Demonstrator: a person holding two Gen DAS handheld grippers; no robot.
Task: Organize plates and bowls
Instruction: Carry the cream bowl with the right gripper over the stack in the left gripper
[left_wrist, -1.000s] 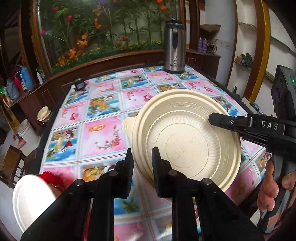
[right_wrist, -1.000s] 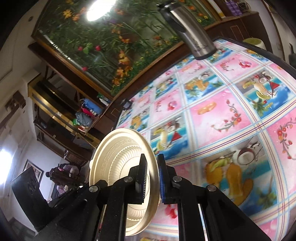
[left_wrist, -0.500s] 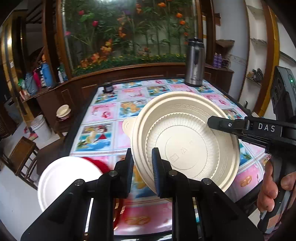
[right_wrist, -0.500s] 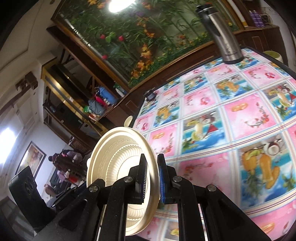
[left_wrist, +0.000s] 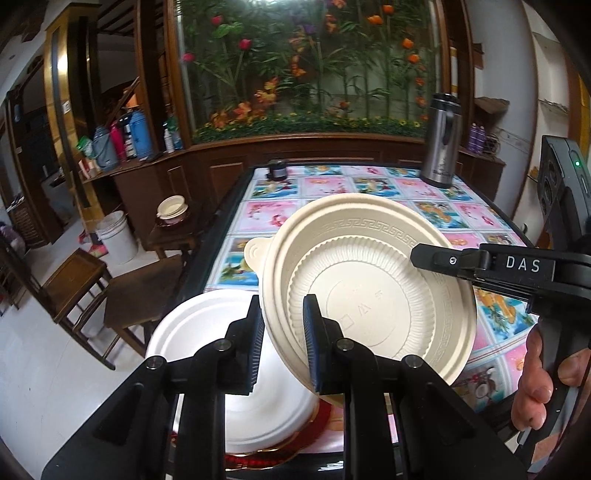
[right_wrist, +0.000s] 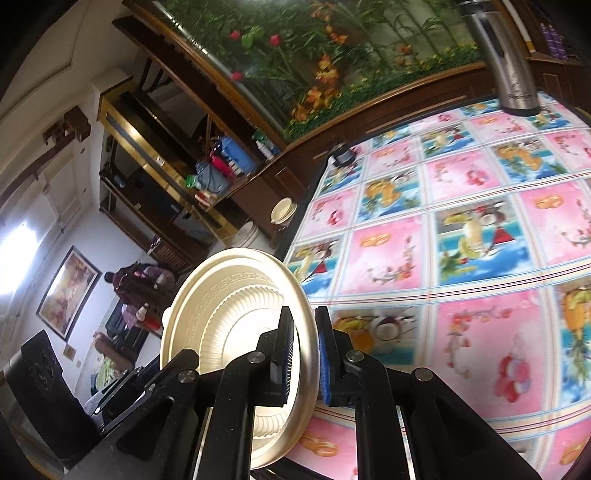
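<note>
Cream bowl (left_wrist: 369, 288) with key-pattern rim, held on edge off the table, underside facing the left camera; white plate (left_wrist: 207, 350) flat, near left.

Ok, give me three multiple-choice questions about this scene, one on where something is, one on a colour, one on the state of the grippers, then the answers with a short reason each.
1. Where does the steel thermos stand?
A. on the far right corner of the table
B. on the wooden chair
C. on the floor by the bucket

2. What colour is the plate held by both grippers?
A. red
B. cream
C. blue

3. How do the left gripper and right gripper stand on that plate?
A. both open, clear of it
B. only the left is shut on it
C. both shut on its rim

Answers:
1. A: the thermos stands on the patterned tablecloth at the far right corner.
2. B: the plate is cream, paler than nothing but the white plate below it.
3. C: each wrist view shows the rim pinched between its own fingers.
</note>
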